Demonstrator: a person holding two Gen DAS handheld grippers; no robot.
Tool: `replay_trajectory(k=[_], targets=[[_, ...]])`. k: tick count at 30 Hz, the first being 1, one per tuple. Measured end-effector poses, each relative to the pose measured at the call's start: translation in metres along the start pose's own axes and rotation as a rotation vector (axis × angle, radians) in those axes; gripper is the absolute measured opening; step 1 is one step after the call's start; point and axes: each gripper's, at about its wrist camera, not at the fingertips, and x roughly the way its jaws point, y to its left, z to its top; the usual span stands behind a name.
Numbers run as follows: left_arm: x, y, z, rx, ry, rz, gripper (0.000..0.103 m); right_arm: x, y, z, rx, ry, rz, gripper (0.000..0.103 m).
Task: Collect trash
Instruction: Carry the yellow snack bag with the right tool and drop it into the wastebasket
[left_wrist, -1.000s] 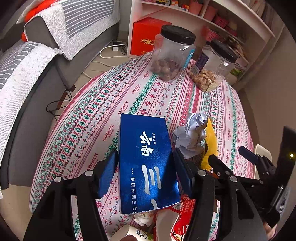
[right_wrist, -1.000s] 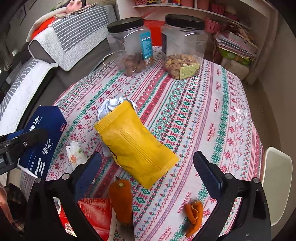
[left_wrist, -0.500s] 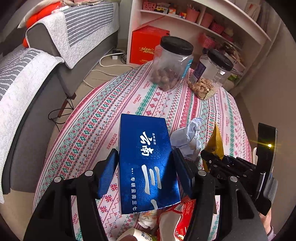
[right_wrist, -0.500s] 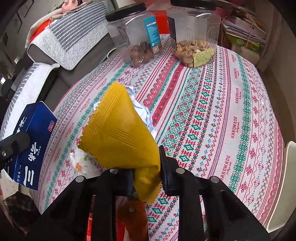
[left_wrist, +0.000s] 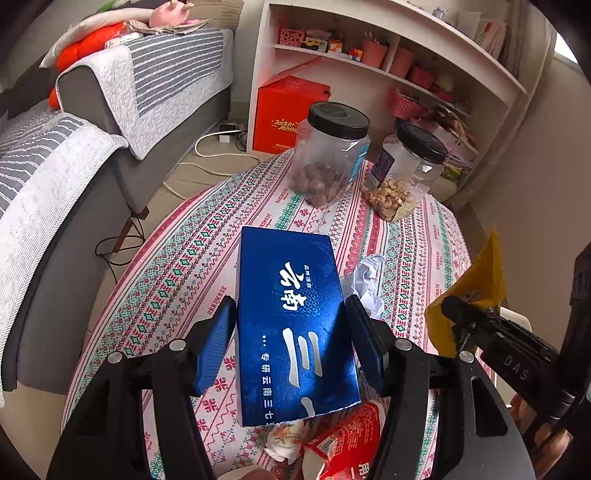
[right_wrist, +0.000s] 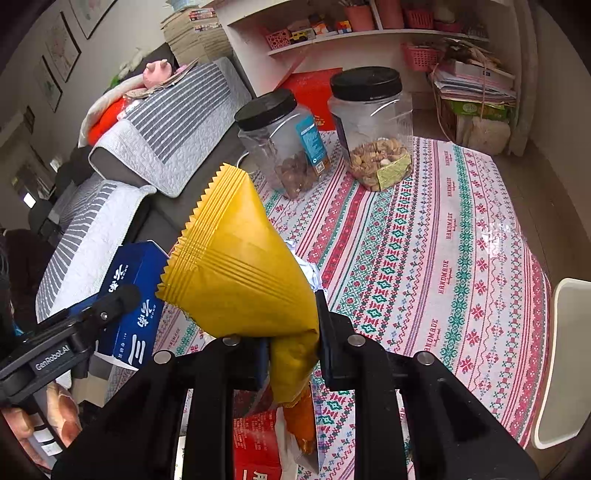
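Note:
My left gripper (left_wrist: 291, 332) is shut on a blue box (left_wrist: 291, 321) with white lettering, held above the round table; the box (right_wrist: 129, 295) also shows at the left of the right wrist view. My right gripper (right_wrist: 291, 343) is shut on one end of a yellow snack bag (right_wrist: 236, 266), lifted off the cloth with its crimped edge pointing up. The same bag (left_wrist: 476, 288) shows at the right of the left wrist view. Crumpled white paper (left_wrist: 365, 284) lies on the cloth behind the box. A red wrapper (left_wrist: 351, 446) and a tissue (left_wrist: 284, 439) lie below my left gripper.
Two clear jars with black lids, one of brown nuts (left_wrist: 328, 155) and one of pale nuts (left_wrist: 406, 173), stand at the table's far side. The patterned tablecloth (right_wrist: 443, 258) is bare on the right. A grey sofa (left_wrist: 92, 147) is left, shelves (left_wrist: 388, 55) behind, a white chair (right_wrist: 565, 362) at right.
My right gripper closed on the yellow bag and lifted it off the table, tipping it upright. My left gripper kept its hold on the blue box and tilted slightly.

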Motion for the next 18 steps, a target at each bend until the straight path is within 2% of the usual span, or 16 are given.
replay_trajectory(k=[18], targets=[[-0.005, -0.04, -0.011, 0.076, -0.035, -0.031, 0.06, -0.053, -0.026, -0.008, 0.016, -0.106, -0.063, 0.021]])
